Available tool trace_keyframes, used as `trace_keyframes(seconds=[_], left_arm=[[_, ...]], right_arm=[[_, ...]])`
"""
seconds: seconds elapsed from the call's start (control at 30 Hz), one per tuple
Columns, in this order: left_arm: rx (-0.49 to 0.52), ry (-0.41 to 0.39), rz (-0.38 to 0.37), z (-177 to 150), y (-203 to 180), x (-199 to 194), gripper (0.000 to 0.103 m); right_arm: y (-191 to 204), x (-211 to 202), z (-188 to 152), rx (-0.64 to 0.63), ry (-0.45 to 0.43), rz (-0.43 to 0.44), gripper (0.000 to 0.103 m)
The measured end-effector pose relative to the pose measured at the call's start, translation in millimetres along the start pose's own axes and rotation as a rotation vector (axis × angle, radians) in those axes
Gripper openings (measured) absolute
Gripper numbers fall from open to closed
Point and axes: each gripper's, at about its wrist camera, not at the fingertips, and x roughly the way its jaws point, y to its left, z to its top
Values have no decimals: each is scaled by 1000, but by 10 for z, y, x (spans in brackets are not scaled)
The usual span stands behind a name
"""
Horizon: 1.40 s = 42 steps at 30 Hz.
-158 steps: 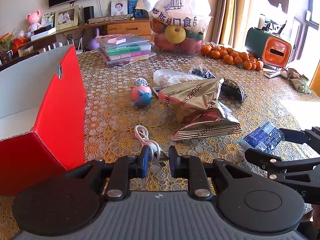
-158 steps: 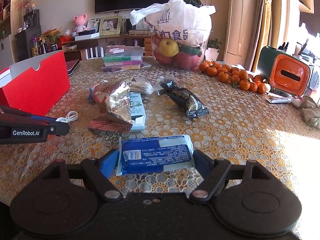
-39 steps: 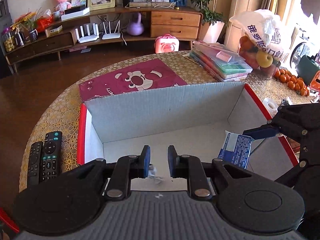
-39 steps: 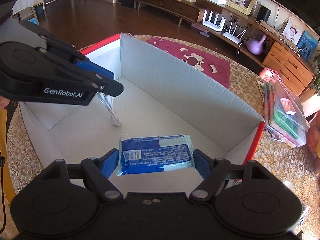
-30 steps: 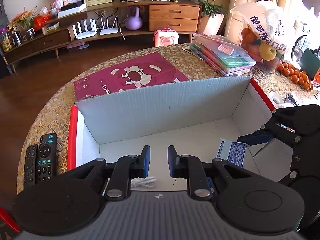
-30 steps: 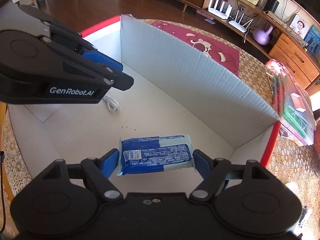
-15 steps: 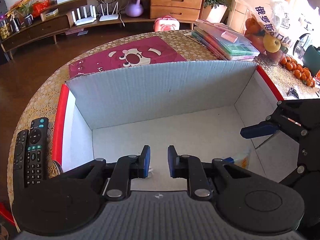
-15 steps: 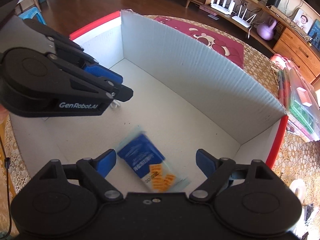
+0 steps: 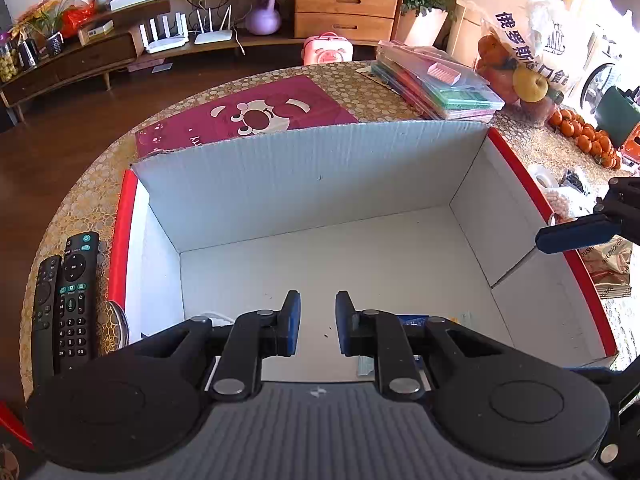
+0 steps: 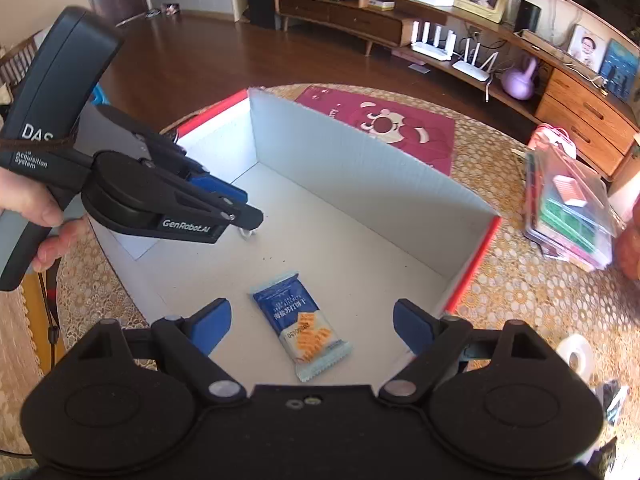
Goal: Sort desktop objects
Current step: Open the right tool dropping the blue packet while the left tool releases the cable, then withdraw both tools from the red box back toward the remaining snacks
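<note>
A cardboard box (image 9: 516, 164), red outside and white inside, stands open on the table. A blue cracker packet (image 10: 302, 326) lies flat on its floor, beneath my right gripper (image 10: 312, 326), which is wide open and holds nothing. A white cable (image 10: 248, 234) lies at the box's near-left side, mostly hidden by my left gripper (image 10: 240, 210). In the left wrist view, my left gripper (image 9: 316, 322) hovers over the box with a narrow gap between its pads and nothing in it. The cable (image 9: 212, 316) and the packet (image 9: 412, 320) peek out behind it.
Two remotes (image 9: 68, 300) lie left of the box, a maroon mat (image 9: 248, 116) behind it. Stacked plastic folders (image 9: 440, 84), a fruit bag (image 9: 520, 40), oranges (image 9: 584, 136), a gold snack bag (image 9: 608, 264) and a tape roll (image 10: 576, 356) sit to the right.
My right gripper has opened, and the blue packet has fallen flat onto the box floor. The cable left my left gripper about a second ago. Both grippers have drawn back a little.
</note>
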Motion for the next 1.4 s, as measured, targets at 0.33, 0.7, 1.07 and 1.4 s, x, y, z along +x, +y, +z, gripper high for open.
trace_keyframes(seconds=[0.33, 0.7, 1.07, 1.4], left_arm=[[11, -19, 11, -48, -182, -212, 18], [13, -37, 39, -152, -396, -379, 18], [43, -53, 45, -250, -614, -518, 19], [28, -48, 20, -349, -752, -554, 27]], right_arm=[[-55, -395, -174, 50, -77, 10, 86], [-193, -753, -492, 118, -120, -26, 86], [-501, -1172, -979, 182, -152, -139, 86], [-729, -1430, -1380, 228, -133, -199, 86]])
